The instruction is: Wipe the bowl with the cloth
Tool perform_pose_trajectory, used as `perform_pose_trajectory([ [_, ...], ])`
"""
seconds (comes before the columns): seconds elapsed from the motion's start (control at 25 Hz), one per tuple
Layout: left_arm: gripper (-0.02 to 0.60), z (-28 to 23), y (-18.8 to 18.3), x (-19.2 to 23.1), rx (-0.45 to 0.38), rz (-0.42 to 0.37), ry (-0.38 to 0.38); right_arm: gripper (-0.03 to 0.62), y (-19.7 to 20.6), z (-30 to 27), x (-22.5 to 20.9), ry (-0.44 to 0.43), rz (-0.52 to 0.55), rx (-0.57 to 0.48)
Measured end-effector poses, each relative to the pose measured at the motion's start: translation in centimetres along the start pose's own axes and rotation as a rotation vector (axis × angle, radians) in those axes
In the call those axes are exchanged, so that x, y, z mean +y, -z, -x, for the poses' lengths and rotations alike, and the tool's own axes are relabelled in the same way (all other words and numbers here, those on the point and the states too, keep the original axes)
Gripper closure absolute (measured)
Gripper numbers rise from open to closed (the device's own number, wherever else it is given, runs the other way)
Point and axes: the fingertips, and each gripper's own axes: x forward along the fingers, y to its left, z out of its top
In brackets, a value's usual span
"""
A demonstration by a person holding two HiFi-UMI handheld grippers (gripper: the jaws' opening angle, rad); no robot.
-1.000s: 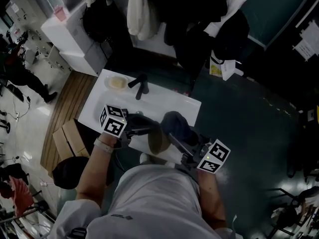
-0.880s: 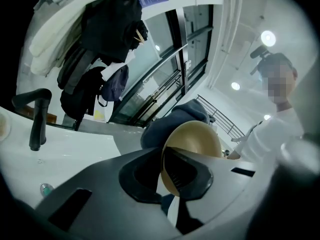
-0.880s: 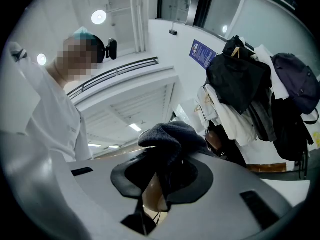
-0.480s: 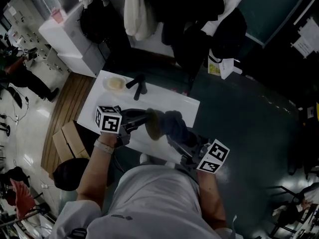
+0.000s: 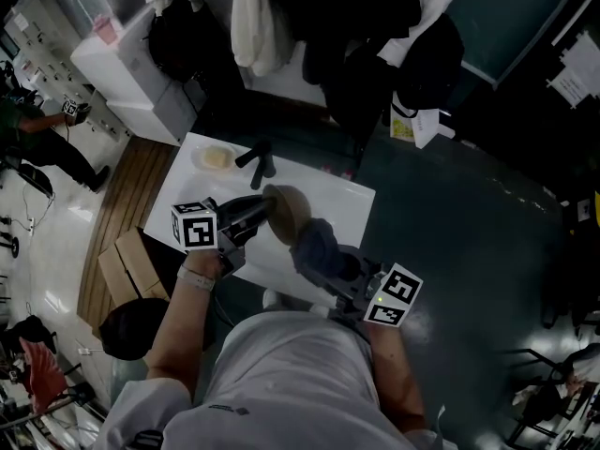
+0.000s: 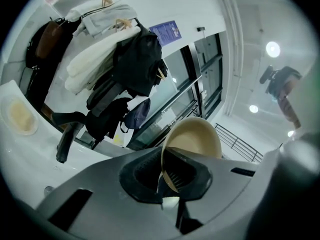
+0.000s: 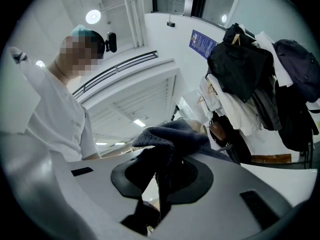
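Over the white sink (image 5: 347,201), a tan bowl (image 5: 286,213) is held on edge by my left gripper (image 5: 258,212), which is shut on its rim. In the left gripper view the bowl (image 6: 192,144) rises from between the jaws, its hollow facing the camera. A dark blue cloth (image 5: 319,247) is bunched in my right gripper (image 5: 330,268), which is shut on it. The cloth sits just below and to the right of the bowl, slightly apart from it. In the right gripper view the cloth (image 7: 167,141) fills the jaws and hides most of the bowl behind it.
A black tap (image 5: 262,159) stands at the sink's back edge, with a soap dish (image 5: 217,157) to its left. Coats and bags (image 5: 309,26) hang behind the sink. A cardboard box (image 5: 127,261) and wooden slats lie on the floor at left.
The left gripper has carried the bowl up and back toward the tap. The right gripper with the cloth has drawn down and toward me, away from the bowl.
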Motion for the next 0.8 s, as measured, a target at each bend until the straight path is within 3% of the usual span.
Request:
perform_pose_trajectory([
  [0.12, 0.561, 0.3, -0.9, -0.5, -0.060, 0.036, 0.037, 0.510, 0.2, 0.2, -0.9, 0.031, -0.029, -0.014],
  [0.32, 0.561, 0.4, -2.0, -3.3, -0.148, 0.110, 0.204, 0.510, -0.4, 1.3, -3.4, 0.140, -0.105, -0.089],
  [0.48, 0.561, -0.2, -1.3, -5.7, -0.110, 0.081, 0.294, 0.510, -1.7, 2.2, -5.0, 0.188, -0.188, -0.199],
  [0.8, 0.561, -1.6, 2.1, -8.2, 0.012, 0.047, 0.383, 0.510, -2.8, 2.3, -5.5, 0.131, -0.394, -0.375],
])
